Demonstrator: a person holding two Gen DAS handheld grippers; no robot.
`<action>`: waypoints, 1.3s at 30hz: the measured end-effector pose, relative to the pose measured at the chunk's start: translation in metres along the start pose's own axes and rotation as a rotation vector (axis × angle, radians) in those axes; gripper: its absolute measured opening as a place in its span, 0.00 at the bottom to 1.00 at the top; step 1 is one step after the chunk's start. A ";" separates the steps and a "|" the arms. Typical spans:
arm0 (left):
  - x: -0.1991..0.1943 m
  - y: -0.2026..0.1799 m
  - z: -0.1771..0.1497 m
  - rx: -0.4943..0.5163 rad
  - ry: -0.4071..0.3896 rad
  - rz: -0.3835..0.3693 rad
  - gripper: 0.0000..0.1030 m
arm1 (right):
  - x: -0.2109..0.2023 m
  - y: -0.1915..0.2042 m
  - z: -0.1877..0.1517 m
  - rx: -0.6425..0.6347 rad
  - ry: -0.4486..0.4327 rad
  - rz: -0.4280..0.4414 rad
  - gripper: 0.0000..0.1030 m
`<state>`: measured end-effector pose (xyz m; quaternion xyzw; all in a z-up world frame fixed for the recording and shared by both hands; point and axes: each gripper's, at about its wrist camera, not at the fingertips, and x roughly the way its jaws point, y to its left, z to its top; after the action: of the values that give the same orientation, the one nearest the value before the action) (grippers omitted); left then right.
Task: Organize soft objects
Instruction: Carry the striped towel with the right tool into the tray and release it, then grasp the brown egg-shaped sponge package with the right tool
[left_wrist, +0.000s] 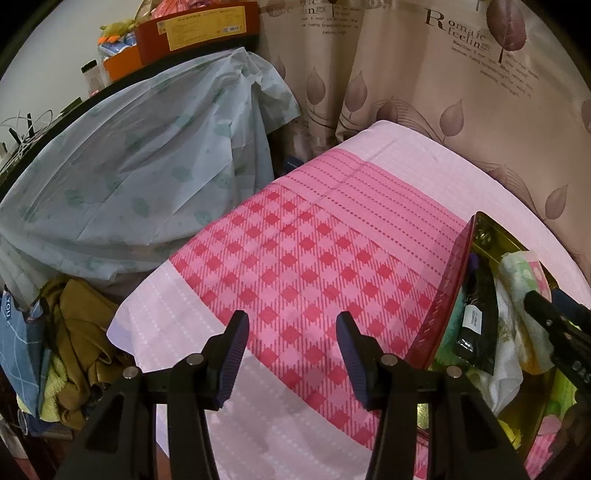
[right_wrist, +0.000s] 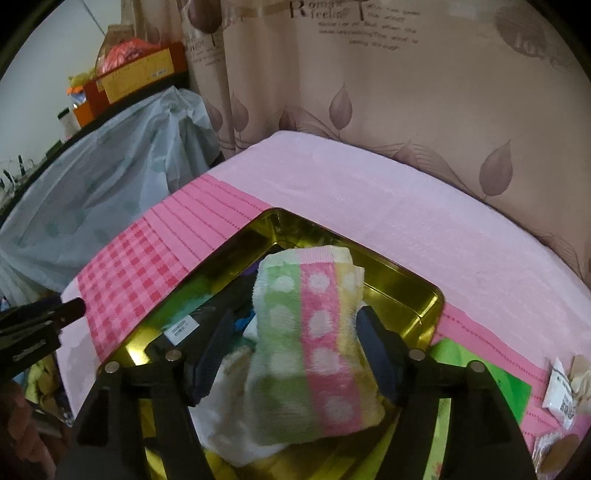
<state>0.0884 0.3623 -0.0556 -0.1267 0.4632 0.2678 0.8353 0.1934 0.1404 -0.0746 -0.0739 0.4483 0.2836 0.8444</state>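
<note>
The left gripper (left_wrist: 291, 354) is hanging over the pink checked cloth (left_wrist: 295, 258) with its 2 fingers (left_wrist: 232, 354) spread apart and nothing between them. Left of those fingers, a heap of mustard and blue clothes (left_wrist: 74, 332) is lying off the cloth's edge, and beyond it a pale plastic sheet (left_wrist: 129, 166) is draping over something bulky. Right of the left gripper's fingers, the red-sided gold tin (left_wrist: 439, 314) is sitting on the cloth.

In the right wrist view the left gripper's tip is showing at the left edge, well apart from the tin. The right gripper (right_wrist: 291, 354) is pointing down into the gold tin (right_wrist: 406, 284), its 2 fingers (right_wrist: 376, 354) standing apart. The striped towel (right_wrist: 314, 343), green, pink and yellow with white dots, is lying folded between them inside the tin, on top of other soft things. The right finger is lying just against the towel's yellow edge; the left finger is standing clear of its green edge, so the towel is not being pinched. A black packet with a white label (right_wrist: 181, 328) is lying in the tin left of the left finger. Right of the right finger, outside the tin, a green sheet (right_wrist: 495, 376) and small packets (right_wrist: 561, 391) are resting on the cloth.
</note>
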 end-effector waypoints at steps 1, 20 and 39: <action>0.000 0.000 0.000 0.001 0.000 0.000 0.49 | -0.007 -0.003 -0.002 0.011 -0.010 0.003 0.65; -0.007 -0.007 -0.003 0.037 -0.025 0.022 0.49 | -0.130 -0.147 -0.092 0.157 -0.074 -0.247 0.65; -0.006 -0.027 -0.011 0.121 -0.035 0.019 0.49 | -0.117 -0.227 -0.137 0.227 -0.039 -0.318 0.63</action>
<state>0.0934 0.3331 -0.0568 -0.0666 0.4651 0.2493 0.8468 0.1676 -0.1478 -0.0907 -0.0425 0.4436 0.0956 0.8901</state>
